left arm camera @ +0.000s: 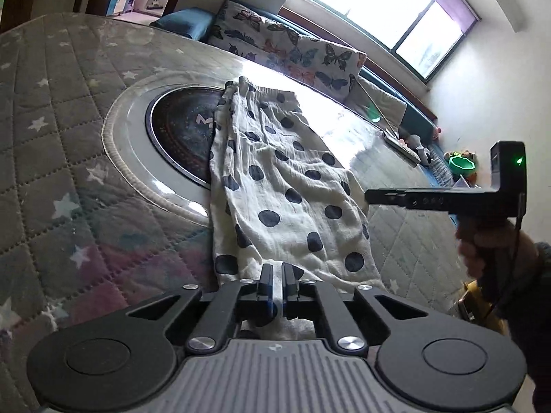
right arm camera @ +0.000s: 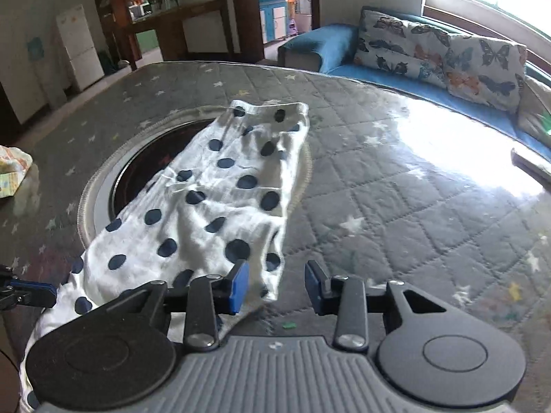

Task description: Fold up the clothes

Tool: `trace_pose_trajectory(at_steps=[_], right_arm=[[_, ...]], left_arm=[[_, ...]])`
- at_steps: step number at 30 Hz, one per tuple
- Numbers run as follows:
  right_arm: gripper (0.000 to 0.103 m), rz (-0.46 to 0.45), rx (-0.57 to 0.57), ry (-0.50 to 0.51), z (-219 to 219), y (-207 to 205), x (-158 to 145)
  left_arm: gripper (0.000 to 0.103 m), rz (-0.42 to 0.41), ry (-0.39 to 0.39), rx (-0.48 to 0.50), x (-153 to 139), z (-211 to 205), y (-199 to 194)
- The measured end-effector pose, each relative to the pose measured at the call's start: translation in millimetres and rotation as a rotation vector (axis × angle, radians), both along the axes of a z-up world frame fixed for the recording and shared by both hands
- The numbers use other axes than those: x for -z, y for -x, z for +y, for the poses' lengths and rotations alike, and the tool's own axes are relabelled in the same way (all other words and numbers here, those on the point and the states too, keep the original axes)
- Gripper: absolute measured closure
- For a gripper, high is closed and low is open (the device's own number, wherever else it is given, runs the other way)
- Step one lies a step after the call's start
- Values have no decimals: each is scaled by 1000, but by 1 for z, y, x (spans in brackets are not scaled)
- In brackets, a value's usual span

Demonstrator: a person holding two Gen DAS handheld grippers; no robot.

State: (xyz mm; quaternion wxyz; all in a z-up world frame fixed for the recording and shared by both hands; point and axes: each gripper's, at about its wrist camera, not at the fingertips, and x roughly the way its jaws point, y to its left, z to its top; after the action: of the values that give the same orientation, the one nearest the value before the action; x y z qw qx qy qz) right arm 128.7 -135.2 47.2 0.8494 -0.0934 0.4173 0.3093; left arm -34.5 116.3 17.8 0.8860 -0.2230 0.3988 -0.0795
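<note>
Although the polka-dot garment [left arm camera: 279, 179] lies stretched in a long strip from the lower centre of the left wrist view up toward its middle, it shows no crosswise fold yet, so the folding looks to be at an early stage. It rests on the quilted star-print table cover [left arm camera: 62, 144], its far part draped over the round dark hotplate [left arm camera: 182, 137] set in the tabletop. It may already be doubled lengthwise, judging by its narrow shape, but the layers are hard to tell apart.

The left gripper [left arm camera: 277, 284] has its fingers together, clamped on the near hem, with white cloth showing between the blue pads. The right gripper [right arm camera: 275, 285] stands with its jaws apart at the bottom centre of its own view; the near right corner of the cloth hangs just by the left pad, and no pad presses on it. Taking that corner and carrying the near end over to the far end appears to be what is left.

Only the left wrist view shows the person's hand [left arm camera: 489, 244] holding the right tool from the side at the right edge. Only the right wrist view shows another bundle of patterned cloth [right arm camera: 13, 168] at the left edge, perhaps waiting its turn, and the blue sofa [right arm camera: 320, 44] with butterfly cushions [right arm camera: 440, 58] seen head-on.
</note>
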Motion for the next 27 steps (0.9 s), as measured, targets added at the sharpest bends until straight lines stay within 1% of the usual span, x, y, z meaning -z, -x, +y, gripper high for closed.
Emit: trace_pose_trajectory(at_steps=[1,3,5,6,10,12,17,20,25,27], right_arm=[[67,12,-3,-8,2,0,3],[67,25,-7,-12,5,0,9],[67,28,-10,-5,9,1,17],[67,23,-4,-1,10,1,21],[67,20,6,-21,7,2,26],[67,11,10,-11,6,3,25],[67,-36,27,-14,4,9,18],[67,-54,16,-31,6,13,15],[67,-59,-6,13,15,16,27],[67,-75,1,31,14,17,28]], left_arm=[[84,1,-6,-1,0,-1,-1],[76,3,-18,-3,0,-4,-5],[76,6,-23,-1,2,-7,-8],[78,9,-25,0,3,-8,-10],[97,22,-58,18,8,-15,-14],[100,25,-72,19,9,-18,-13],[102,6,-93,9,3,-18,-7],[103,-6,-139,-2,-1,-19,-6],[103,1,-139,-12,-1,-11,-3],[102,-3,-123,-5,-4,-7,3]])
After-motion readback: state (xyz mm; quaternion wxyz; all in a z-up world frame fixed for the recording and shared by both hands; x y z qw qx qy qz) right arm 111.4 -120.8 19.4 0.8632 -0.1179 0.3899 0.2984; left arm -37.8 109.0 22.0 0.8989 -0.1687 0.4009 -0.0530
